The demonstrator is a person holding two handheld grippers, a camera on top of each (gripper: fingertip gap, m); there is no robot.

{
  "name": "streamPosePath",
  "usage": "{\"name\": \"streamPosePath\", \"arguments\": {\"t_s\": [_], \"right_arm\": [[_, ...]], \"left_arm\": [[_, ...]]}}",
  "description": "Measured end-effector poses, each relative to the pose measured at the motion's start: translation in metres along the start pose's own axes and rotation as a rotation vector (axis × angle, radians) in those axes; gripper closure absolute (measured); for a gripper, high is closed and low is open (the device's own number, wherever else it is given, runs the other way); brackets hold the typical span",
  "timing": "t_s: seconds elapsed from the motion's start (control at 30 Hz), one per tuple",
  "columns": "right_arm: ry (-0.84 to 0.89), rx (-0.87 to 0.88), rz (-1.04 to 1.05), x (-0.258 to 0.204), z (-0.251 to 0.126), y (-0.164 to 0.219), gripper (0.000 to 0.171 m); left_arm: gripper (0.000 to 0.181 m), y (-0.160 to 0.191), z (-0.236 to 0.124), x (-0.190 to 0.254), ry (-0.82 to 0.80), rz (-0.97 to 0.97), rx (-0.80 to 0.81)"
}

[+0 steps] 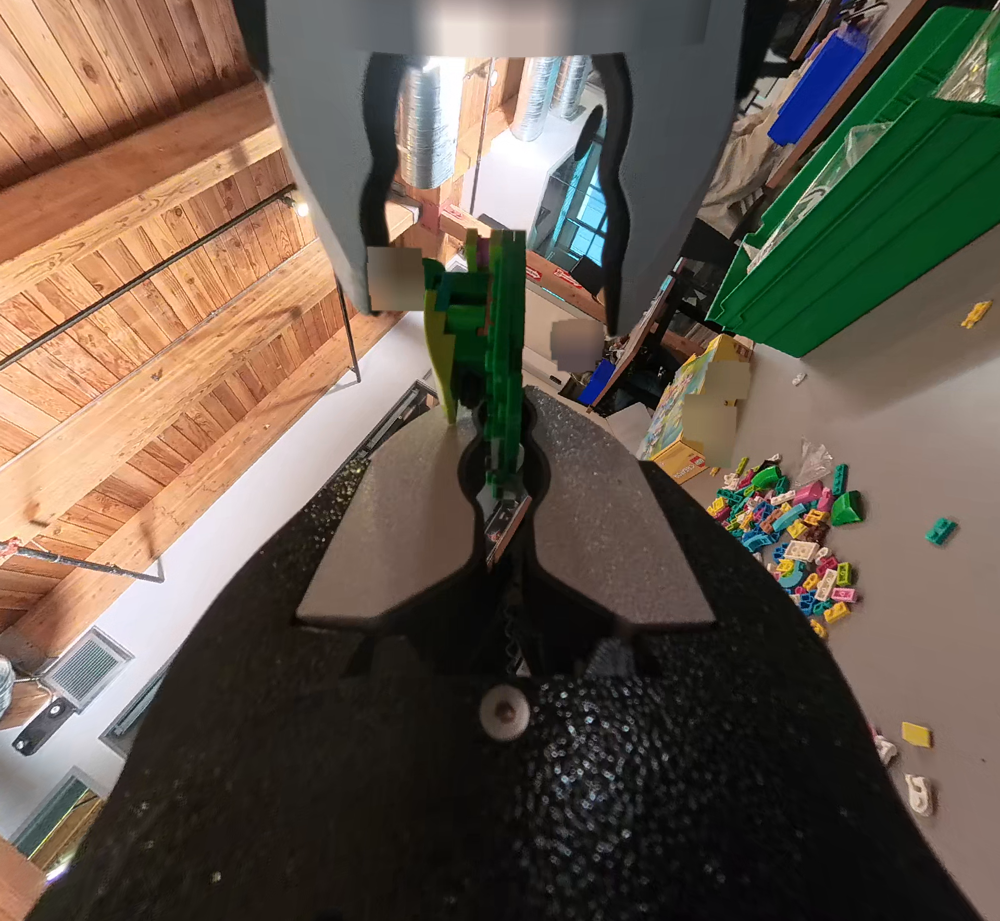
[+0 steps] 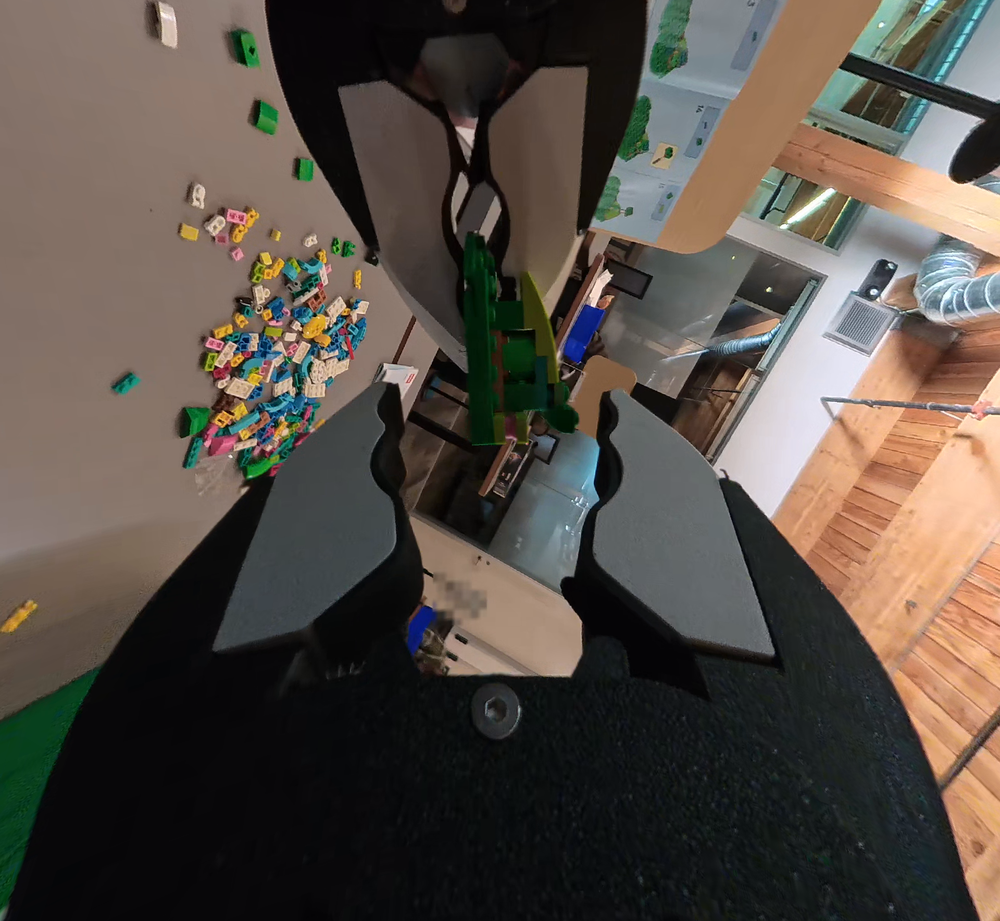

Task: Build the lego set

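My left gripper (image 1: 503, 424) is shut on the lower edge of a green lego build (image 1: 503, 332), a flat green plate with darker green, lime and brown pieces stacked on one face. It holds the build edge-on in the air. My right gripper (image 1: 492, 311) faces it from the far side, open, with its fingertips on either side of the build's far end and not touching it. In the right wrist view my right gripper (image 2: 498, 408) is open and empty just short of the build (image 2: 487, 354), and the left gripper (image 2: 487, 267) grips the build from beyond.
A pile of loose coloured bricks (image 1: 784, 532) (image 2: 281, 343) lies on the grey table (image 1: 893, 462), with stray bricks around it. Green bins (image 1: 866, 192) and a lego box (image 1: 692, 408) stand near the table's far side. An instruction booklet (image 2: 703, 56) rests on a wooden board. The tips of both grippers are at nearly the same place.
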State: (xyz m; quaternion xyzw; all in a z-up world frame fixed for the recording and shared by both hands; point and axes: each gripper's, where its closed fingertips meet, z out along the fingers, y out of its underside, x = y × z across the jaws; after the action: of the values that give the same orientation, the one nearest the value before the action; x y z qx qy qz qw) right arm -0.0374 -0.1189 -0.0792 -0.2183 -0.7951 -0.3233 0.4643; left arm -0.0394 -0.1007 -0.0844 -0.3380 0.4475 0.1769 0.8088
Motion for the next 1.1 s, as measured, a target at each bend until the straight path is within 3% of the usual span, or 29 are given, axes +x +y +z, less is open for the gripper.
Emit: {"name": "streamPosePath", "arguments": {"t_s": [0.37,1.1], "right_arm": [[0.029,-0.023,-0.140,0.010,0.003,-0.001,0.135],[0.004,-0.017,-0.227,0.011,-0.005,-0.005,0.137]], "left_arm": [[0.174,-0.004,-0.002,-0.003,-0.003,0.012,0.008],[0.173,-0.012,-0.004,-0.005,0.018,0.004,0.020]]}}
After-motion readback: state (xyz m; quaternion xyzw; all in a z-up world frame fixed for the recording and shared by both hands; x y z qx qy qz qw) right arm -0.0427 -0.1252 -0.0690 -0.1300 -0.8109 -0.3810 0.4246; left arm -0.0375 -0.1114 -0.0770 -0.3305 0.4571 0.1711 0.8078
